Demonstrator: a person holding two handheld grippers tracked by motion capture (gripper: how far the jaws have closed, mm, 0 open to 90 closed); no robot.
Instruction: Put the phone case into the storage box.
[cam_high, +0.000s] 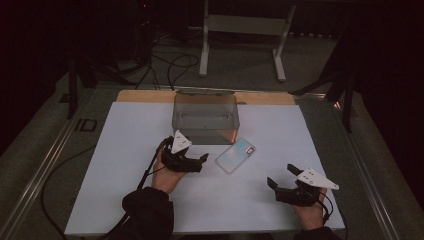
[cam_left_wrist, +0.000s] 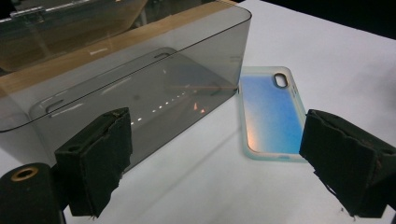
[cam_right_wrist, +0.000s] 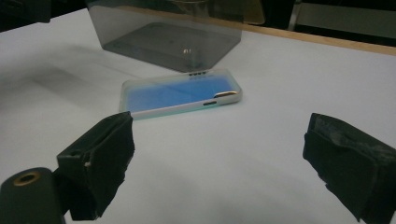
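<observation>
I find the phone case (cam_high: 235, 155) lying flat on the white tabletop (cam_high: 125, 150) at the centre of the high view, just beside the near right corner of the smoky plastic box (cam_high: 205, 117). Both the left gripper (cam_high: 192, 163) and the right gripper (cam_high: 282, 181) stand with jaws spread wide, holding nothing. My judgement: the case lies low, so I would bring the jaws down level across its narrow width, clear of the box wall, before closing.

A white metal stand (cam_high: 245, 35) and black cables (cam_high: 172, 65) occupy the grey floor (cam_high: 240, 70) behind the table.
</observation>
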